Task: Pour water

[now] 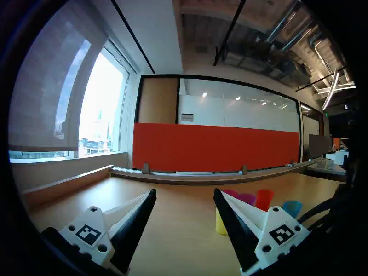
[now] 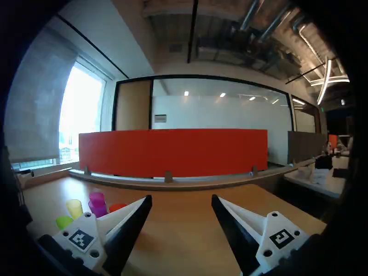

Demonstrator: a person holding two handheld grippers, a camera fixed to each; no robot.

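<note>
Left gripper (image 1: 184, 191) and right gripper (image 2: 181, 197) gape empty | cups (image 1: 263, 200) cluster on desk (image 1: 184, 241) | likely best: approach one squarely, squeeze gently.

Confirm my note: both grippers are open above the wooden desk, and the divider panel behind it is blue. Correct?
Not quite: the divider panel is red-orange, not blue, as the right gripper view shows. The left gripper and right gripper are open above the wooden desk.
</note>
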